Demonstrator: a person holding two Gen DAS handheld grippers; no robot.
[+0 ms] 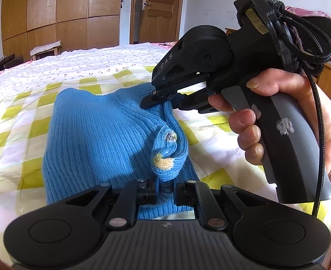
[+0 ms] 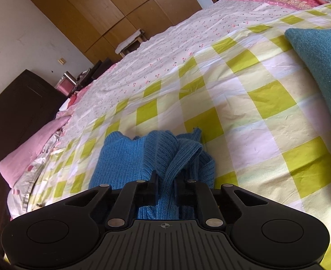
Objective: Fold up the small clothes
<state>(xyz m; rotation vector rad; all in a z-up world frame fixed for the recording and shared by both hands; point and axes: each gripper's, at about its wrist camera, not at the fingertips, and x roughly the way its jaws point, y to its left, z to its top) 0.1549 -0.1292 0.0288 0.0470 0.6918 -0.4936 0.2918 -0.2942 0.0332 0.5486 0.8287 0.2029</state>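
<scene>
A small blue knitted sweater [image 1: 98, 135] lies on the bed with a yellow-green checked sheet [image 1: 19, 121]. My left gripper [image 1: 164, 187] is shut on the near edge of the sweater, by a part with a yellow knitted patch [image 1: 163, 160]. My right gripper [image 1: 165, 100], held by a hand, comes in from the right and is shut on the far edge of the same fold, lifting it a little. In the right wrist view the right gripper [image 2: 165, 189] pinches bunched blue knit [image 2: 143, 157] above the checked sheet [image 2: 255, 103].
A teal knitted garment [image 2: 322, 67] lies on the bed at the right. A floral sheet [image 1: 86, 65] covers the far half of the bed. Wooden wardrobes [image 1: 59, 11], a door [image 1: 158, 9] and a small stool [image 1: 45, 49] stand beyond it. A dark cabinet [image 2: 14, 121] stands beside the bed.
</scene>
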